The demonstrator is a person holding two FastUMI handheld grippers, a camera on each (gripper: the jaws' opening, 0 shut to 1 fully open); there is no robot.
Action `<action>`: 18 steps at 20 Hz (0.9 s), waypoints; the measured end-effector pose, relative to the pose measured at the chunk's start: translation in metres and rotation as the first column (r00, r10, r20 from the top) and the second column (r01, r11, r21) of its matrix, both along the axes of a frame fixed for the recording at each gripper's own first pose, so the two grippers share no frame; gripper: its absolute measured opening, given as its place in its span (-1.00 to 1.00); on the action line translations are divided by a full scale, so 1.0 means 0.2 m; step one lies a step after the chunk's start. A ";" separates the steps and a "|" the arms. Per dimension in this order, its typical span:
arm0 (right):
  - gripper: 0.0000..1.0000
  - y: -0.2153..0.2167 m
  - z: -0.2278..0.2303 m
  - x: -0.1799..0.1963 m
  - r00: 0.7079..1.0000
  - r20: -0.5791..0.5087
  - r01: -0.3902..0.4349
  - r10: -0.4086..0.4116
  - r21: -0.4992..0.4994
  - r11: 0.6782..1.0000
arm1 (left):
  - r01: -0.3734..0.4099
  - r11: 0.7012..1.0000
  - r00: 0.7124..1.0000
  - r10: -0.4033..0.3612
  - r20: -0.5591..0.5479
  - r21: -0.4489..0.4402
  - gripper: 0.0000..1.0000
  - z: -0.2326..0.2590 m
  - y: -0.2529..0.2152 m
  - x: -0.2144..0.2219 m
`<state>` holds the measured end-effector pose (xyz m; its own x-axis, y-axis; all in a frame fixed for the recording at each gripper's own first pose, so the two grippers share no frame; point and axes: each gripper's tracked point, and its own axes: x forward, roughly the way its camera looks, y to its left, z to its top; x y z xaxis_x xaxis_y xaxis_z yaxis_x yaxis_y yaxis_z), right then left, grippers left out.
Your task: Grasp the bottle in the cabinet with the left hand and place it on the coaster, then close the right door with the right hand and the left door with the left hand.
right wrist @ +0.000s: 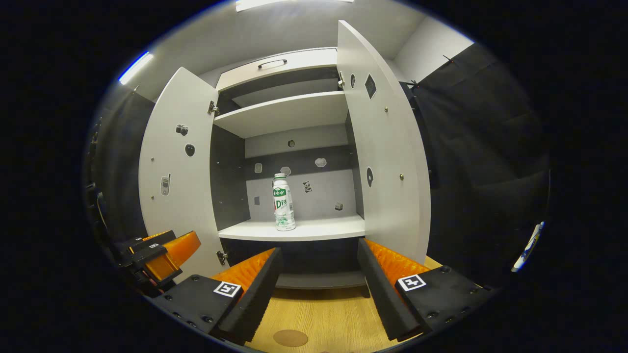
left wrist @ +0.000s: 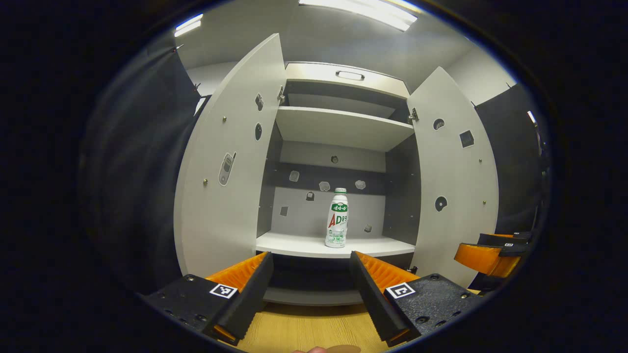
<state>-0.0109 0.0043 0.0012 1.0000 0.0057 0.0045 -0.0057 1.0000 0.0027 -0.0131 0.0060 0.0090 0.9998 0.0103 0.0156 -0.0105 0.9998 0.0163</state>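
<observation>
Your left gripper [left wrist: 310, 274] has its jaws spread wide with nothing between them, held over the wooden tabletop [left wrist: 314, 328] short of the cabinet [left wrist: 338, 127]. The bottle [left wrist: 337, 218] stands upright on the lower shelf [left wrist: 294, 243], beyond the fingertips and well apart from them, lined up slightly right of the middle of the gap. Your right gripper [right wrist: 319, 269] is likewise wide apart and empty; from there the bottle [right wrist: 283, 202] sits beyond the gap, a little left of centre. The coaster [right wrist: 290, 338] lies flat on the tabletop below and between your right fingers. The left door [left wrist: 225, 162] and the right door [left wrist: 456, 181] both stand open.
</observation>
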 end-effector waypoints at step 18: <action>0.99 -0.16 0.09 -0.11 0.995 0.046 0.091 -0.091 0.002 0.996 | 0.250 0.965 0.968 -0.250 0.013 -0.079 0.89 0.30 -0.28 0.93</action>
<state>-0.0331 -0.0274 0.0187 0.9951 -0.0850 0.0510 0.0848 0.9964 0.0045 0.1739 -0.0507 0.0680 0.9707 -0.2385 0.0281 0.2398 0.9688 -0.0631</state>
